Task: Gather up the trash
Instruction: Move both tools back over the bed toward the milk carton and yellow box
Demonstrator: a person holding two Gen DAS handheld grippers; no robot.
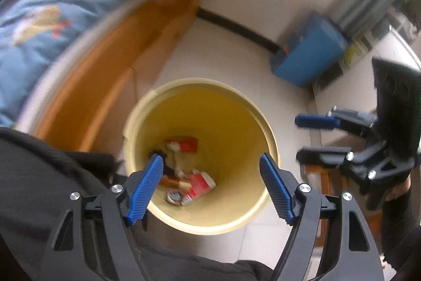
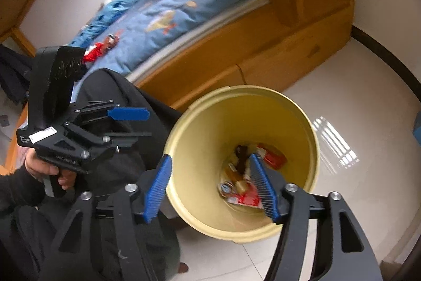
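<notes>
While both are tilting downward over the yellow bin (image 1: 200, 107) on the tiled floor (image 2: 355, 102), the left claw (image 1: 210, 183) is hanging with its blue pads spread wide, gripping nothing. The right claw (image 2: 213, 191) is likewise gaping apart and empty above the bin's near rim. Red wrappers (image 2: 247, 198) and other trash are lying at the bin's bottom, beside the wooden bed (image 2: 276, 54).

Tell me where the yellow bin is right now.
The yellow bin stands on the white floor beside the wooden bed frame, lower centre in both wrist views, below both open tongs.
</notes>
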